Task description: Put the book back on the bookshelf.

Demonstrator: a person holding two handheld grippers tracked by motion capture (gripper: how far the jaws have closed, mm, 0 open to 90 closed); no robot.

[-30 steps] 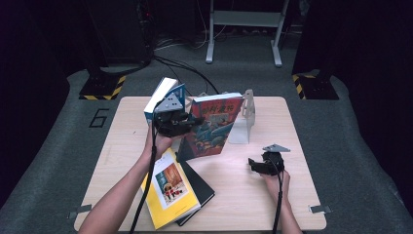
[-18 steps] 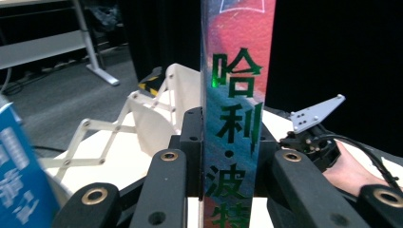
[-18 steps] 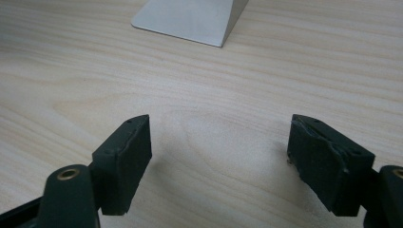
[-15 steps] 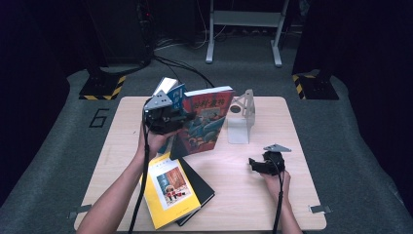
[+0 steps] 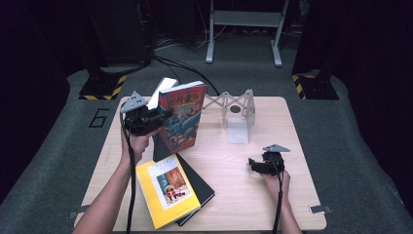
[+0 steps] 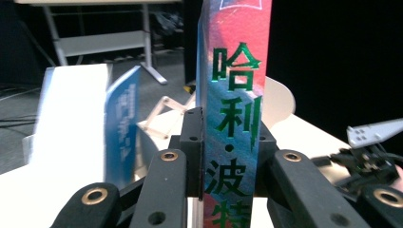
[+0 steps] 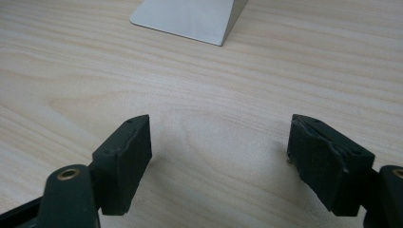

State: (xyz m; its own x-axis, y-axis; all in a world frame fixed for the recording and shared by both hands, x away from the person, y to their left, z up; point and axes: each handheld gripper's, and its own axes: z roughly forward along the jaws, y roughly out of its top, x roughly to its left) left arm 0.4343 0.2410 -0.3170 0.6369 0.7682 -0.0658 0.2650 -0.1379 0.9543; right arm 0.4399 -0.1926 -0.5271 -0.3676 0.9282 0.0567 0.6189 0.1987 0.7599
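Two books lie stacked at the near left of the pale wooden tabletop (image 5: 253,195), a glossy yellow paperback (image 5: 168,189) on top of a black one (image 5: 199,187), while a third, a red book (image 5: 181,122) with green foil lettering down its spine, stands raised and nearly upright in the left tool (image 5: 146,118). That tool is clenched on the red book's spine, its black jaws pressed to either side in the left gripper view. A second ago the book leaned against the white metal bookend (image 5: 237,117); now it has swung left and clear of it, beside a blue-and-white book (image 5: 163,90) standing behind. That reads as the book being carried toward a standing place rather than laid down. The bookend, a bent sheet with a scissor-lattice extender, sits bare at the far middle. Near the right edge, the right tool (image 5: 257,165) rests released, its rubbery jaws spread over grained wood.
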